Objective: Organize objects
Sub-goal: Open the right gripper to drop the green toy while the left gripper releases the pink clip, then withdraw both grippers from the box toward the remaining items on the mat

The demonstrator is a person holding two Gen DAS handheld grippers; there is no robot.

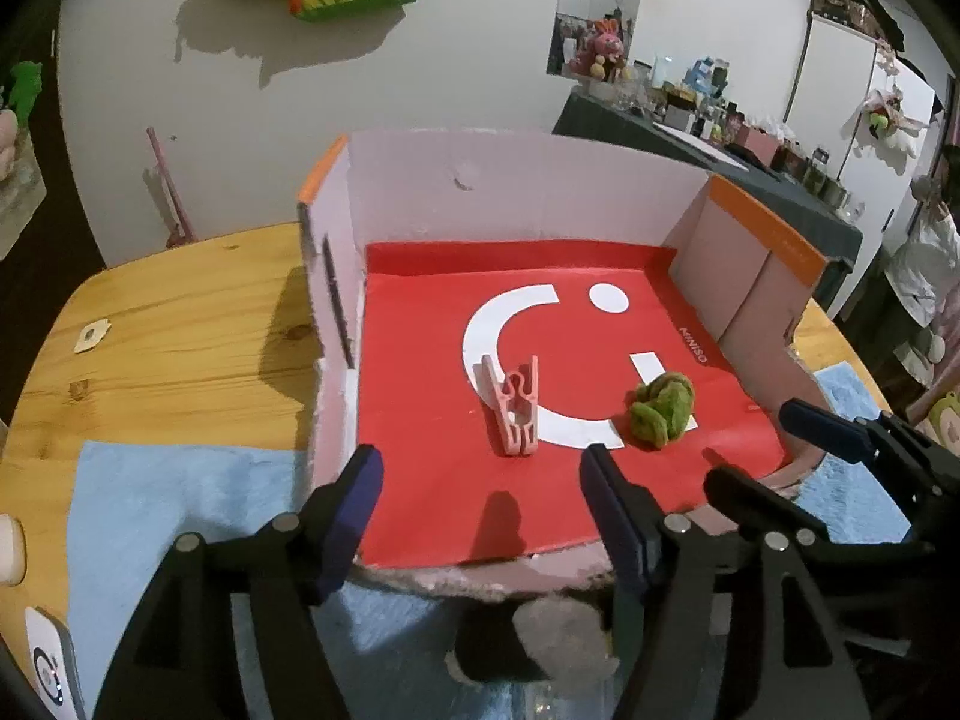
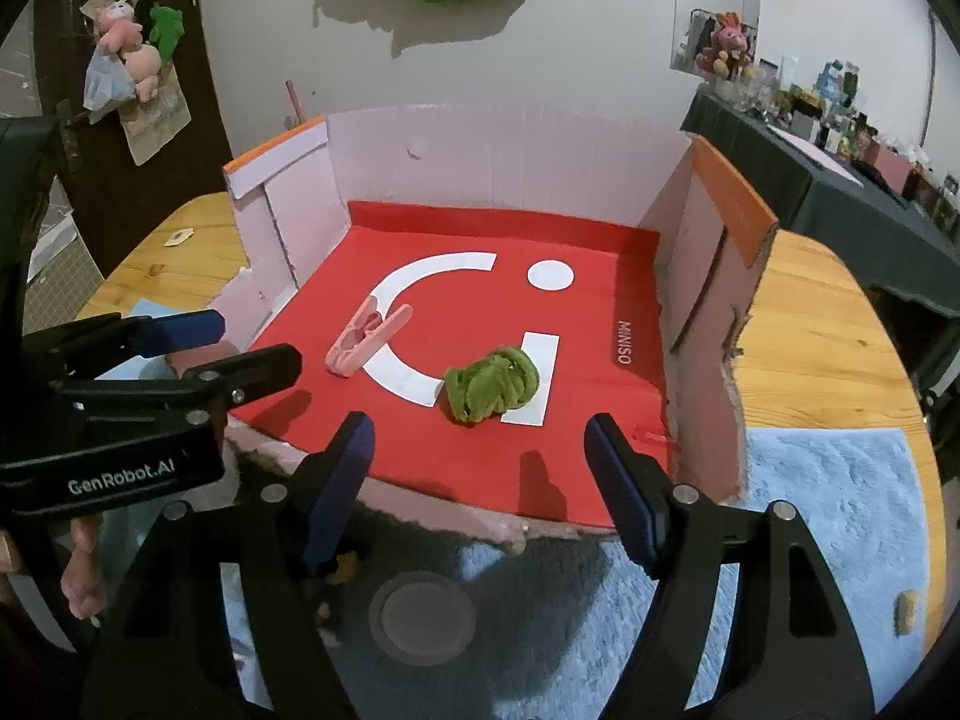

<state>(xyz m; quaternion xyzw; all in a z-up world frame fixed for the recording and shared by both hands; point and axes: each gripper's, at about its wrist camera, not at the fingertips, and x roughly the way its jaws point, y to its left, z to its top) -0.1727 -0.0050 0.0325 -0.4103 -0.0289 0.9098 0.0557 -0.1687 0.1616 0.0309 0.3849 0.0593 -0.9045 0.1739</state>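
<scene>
Cardboard box [image 1: 540, 192] with pale pink walls, orange-edged side flaps and its near side cut away sits on a wooden table [image 1: 180, 312], with a light blue fuzzy cloth [image 1: 168, 516] spread under its front edge. A red liner printed with a white smiling-face logo covers the box floor. On that floor we see two things: a pink plastic clothes peg [image 1: 514, 411], lying left of centre across the white curve, and a crumpled green fabric item [image 1: 662, 408] to its right, resting on a white bar of the logo. The two are near each other but apart.

We hold both grippers at the open front of the box, above the blue cloth. Our left gripper [image 1: 480, 474] is released, its blue-padded fingers spread wide with nothing between them, pointing toward the peg. Our right gripper [image 2: 480, 447] is likewise spread and holds nothing, its fingers framing the view toward the green fabric item. From the right wrist view, the left gripper appears at the left edge, just beside the box front.
</scene>
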